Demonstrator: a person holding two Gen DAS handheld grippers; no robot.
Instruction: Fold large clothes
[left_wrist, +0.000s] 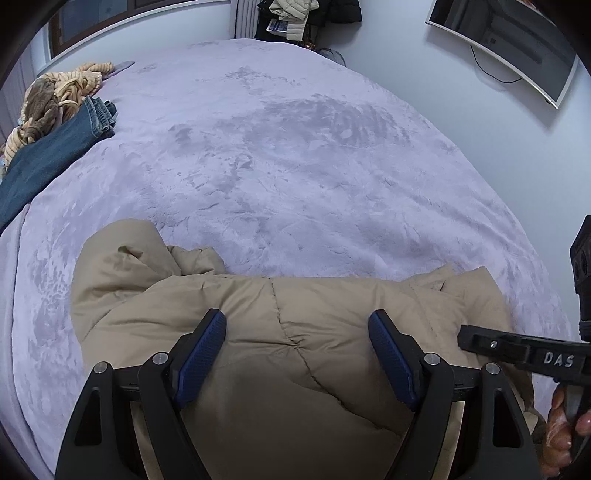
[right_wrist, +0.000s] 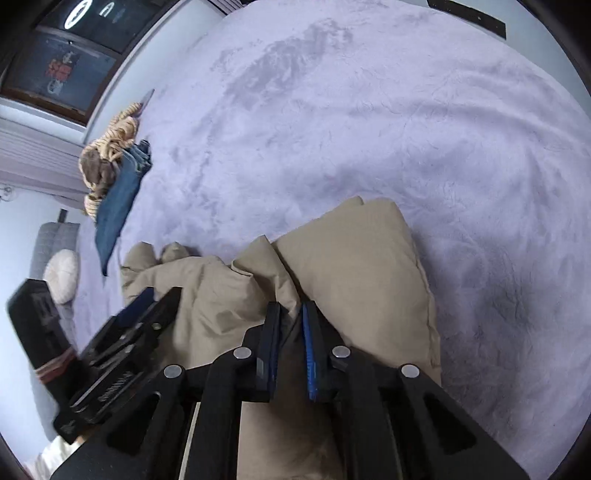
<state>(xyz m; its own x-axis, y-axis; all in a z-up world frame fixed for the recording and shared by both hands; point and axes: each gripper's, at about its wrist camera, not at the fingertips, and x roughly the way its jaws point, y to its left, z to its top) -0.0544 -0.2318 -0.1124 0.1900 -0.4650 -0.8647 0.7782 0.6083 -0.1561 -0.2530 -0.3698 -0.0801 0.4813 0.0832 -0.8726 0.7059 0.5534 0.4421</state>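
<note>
Right gripper (right_wrist: 290, 314) pinches fold of tan quilted puffer jacket (left_wrist: 295, 350); left gripper (left_wrist: 297, 326) hovers wide. I'd grip hem too, lift evenly.

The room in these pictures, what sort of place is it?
Most likely a bedroom: a wide bed with a lilac blanket, a wall-mounted TV, and clothes such as a beige jacket and jeans.

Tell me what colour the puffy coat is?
Tan. The coat shows best in the left wrist view.
</note>
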